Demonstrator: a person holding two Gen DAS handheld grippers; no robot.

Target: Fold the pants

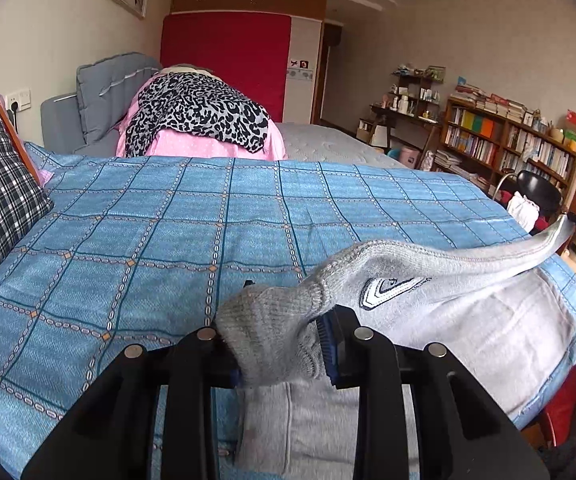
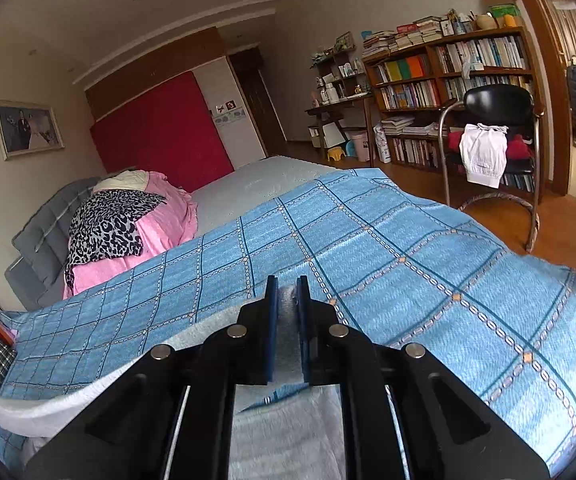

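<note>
Above the blue checked bed (image 1: 167, 240) we keep the grey pants (image 1: 428, 304) taut, left tool (image 1: 277, 344) pinching the ribbed cuff and right tool (image 2: 286, 320) pinching the other edge, carrying both corners level.

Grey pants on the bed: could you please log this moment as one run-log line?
step: fold underway | left gripper: shut on ribbed cuff | right gripper: shut on grey pants | pants: stretched between both above blue checked bedspread
</note>
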